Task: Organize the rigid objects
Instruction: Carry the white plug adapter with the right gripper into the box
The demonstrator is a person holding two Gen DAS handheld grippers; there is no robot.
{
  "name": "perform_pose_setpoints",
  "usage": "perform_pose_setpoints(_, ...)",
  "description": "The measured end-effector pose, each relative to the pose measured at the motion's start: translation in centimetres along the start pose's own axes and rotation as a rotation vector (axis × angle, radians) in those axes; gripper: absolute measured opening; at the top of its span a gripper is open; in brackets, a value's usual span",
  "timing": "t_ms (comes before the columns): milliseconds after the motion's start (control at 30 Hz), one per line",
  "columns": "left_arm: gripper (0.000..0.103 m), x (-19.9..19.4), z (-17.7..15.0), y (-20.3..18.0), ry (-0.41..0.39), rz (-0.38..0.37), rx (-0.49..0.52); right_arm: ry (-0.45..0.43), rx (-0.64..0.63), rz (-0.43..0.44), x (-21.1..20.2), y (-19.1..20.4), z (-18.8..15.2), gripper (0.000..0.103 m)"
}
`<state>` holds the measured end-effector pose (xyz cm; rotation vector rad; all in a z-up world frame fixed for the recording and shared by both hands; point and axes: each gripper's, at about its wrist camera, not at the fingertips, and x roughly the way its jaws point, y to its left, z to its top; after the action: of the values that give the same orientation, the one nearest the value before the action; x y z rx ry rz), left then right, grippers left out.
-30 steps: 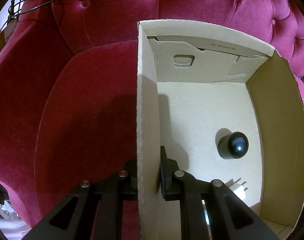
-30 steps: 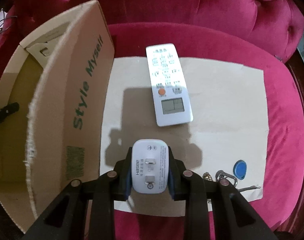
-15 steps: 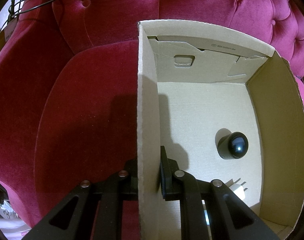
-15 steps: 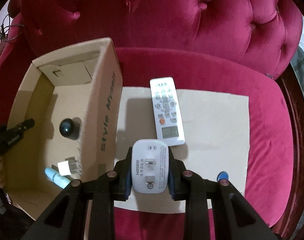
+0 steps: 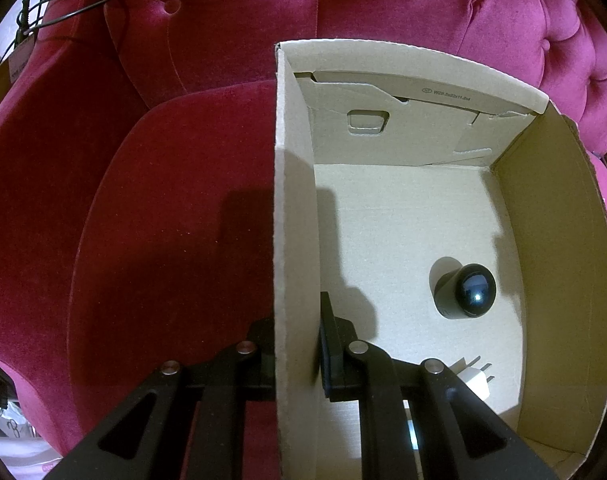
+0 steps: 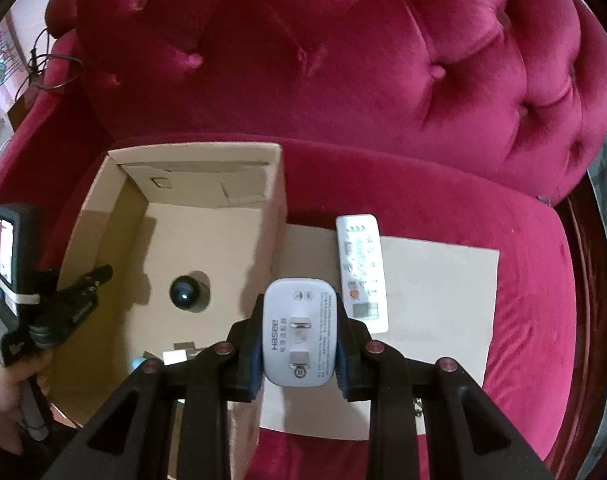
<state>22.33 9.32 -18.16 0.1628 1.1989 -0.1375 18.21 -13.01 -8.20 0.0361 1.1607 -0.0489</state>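
Right fingers point(image 6: 299, 344) clamped on white Hasee adapter point(image 6: 300, 334), held above sofa seat point(image 6: 443, 196) beside cardboard box point(image 6: 277, 216). Left fingers point(image 5: 295, 354) pinched on box's left wall. Inside box: black round camera point(image 5: 465, 290), white plug point(image 5: 475, 380). White remote point(image 6: 361, 272) on cardboard sheet point(image 6: 443, 292), right of box.

Your left gripper point(image 5: 297, 344) has matte black angular fingers with triangular cut-outs and four round silver screw heads across the linkage. Your right gripper point(image 6: 299, 348) has the same black frame, its screw heads tinted reddish, with blue pads point(image 6: 256, 354) inside the fingers. From the right wrist view, the left unit carries a small lit screen point(image 6: 2, 250) strapped with a white band, on a grey handle point(image 6: 33, 416); white lettering there is illegible.
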Motion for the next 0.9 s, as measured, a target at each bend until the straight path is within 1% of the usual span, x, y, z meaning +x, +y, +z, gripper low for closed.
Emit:
perform_pose_setpoints(433,0.014,0.0,0.1,0.0,0.000,-0.003,-0.002,-0.012,-0.079,0.030,0.5,4.1,2.5,0.029)
perform_pose_setpoints(900,0.014,0.0,0.1,0.2,0.000,-0.006,-0.002,0.018,-0.144,0.062,4.3,8.4,4.2,0.029)
